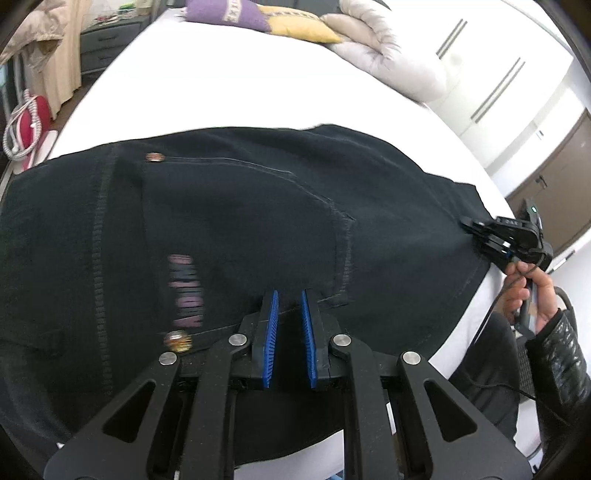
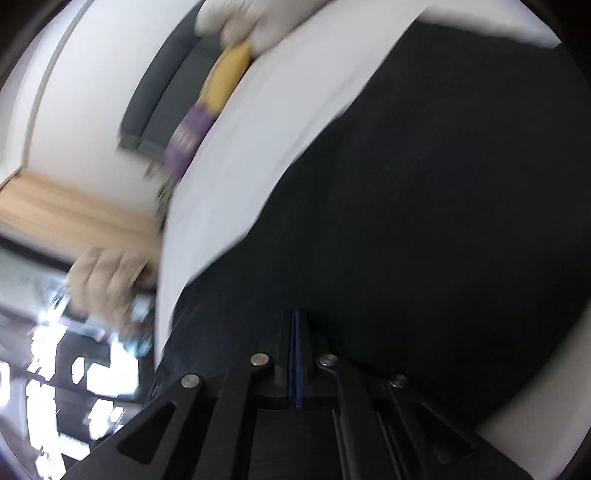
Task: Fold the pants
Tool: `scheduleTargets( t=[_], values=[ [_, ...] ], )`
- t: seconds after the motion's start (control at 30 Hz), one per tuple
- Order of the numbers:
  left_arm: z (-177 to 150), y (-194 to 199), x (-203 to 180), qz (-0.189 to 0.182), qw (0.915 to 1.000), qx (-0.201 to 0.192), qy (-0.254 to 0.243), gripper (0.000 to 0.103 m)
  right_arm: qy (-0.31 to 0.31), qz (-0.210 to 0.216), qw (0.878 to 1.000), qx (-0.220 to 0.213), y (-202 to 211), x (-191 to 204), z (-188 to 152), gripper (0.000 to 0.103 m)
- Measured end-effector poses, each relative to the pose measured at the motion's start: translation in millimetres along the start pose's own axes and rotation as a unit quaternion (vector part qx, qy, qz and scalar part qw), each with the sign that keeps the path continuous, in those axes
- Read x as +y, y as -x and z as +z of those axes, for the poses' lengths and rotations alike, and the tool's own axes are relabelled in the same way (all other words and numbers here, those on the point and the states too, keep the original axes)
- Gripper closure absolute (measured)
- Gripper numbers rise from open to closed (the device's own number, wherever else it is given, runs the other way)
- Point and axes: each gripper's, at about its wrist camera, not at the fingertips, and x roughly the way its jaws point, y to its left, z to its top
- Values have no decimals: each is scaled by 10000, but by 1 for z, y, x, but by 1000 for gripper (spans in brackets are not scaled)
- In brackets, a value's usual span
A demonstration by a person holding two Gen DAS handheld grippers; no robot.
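Black pants [image 1: 240, 221] are lying flat on the white bed [image 1: 229, 88], long axis running 9-to-3 o'clock across the left wrist view, waist end with rivets toward 9. Left gripper [image 1: 290, 306] is hovering at the pocket seam at 6 o'clock, blue pads parted, holding nothing. Right gripper [image 1: 480, 230] is sitting at 3 o'clock, pads clenched on the pants' edge; its own view is motion-blurred.

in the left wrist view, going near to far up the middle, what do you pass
left claw → black pants → white bed sheet → purple pillow
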Motion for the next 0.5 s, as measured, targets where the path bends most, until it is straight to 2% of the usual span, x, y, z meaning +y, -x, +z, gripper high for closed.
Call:
scheduleTargets(
  t=[0.03,0.13,0.17,0.2,0.23,0.3,0.33,0.37,0.43,0.5],
  values=[
    [-1,1,1,11,10000,-21,26,91,-98,-144,9996,-213,12,-10,5,103],
    [-4,8,6,127,9999,-90,24,91,-1059,-597,9880,-957,55,-58,28,103],
    [-3,11,7,163,9998,-92,12,91,-1181,-846,9828,-1141,71,-60,30,103],
    [-2,13,5,180,9998,-106,-1,91,-1097,-1022,9810,-1234,80,-52,29,95],
    [0,15,0,148,9998,-157,-41,91,-964,-1030,9818,-1270,87,-42,28,95],
    [7,14,-12,34,9997,-197,-114,91,-634,-234,9932,-945,81,-6,13,95],
    [13,9,-19,-43,9997,-182,-173,91,-326,235,9975,-587,66,24,-4,94],
    [19,4,-27,-104,9995,-157,-237,91,-88,482,9983,-304,52,46,-16,93],
    [28,-6,-45,-203,9988,-152,-415,91,240,984,9943,335,17,85,-48,89],
    [33,-18,-57,-178,9976,-136,-662,91,314,1397,9845,1018,-26,111,-78,89]
  ],
)
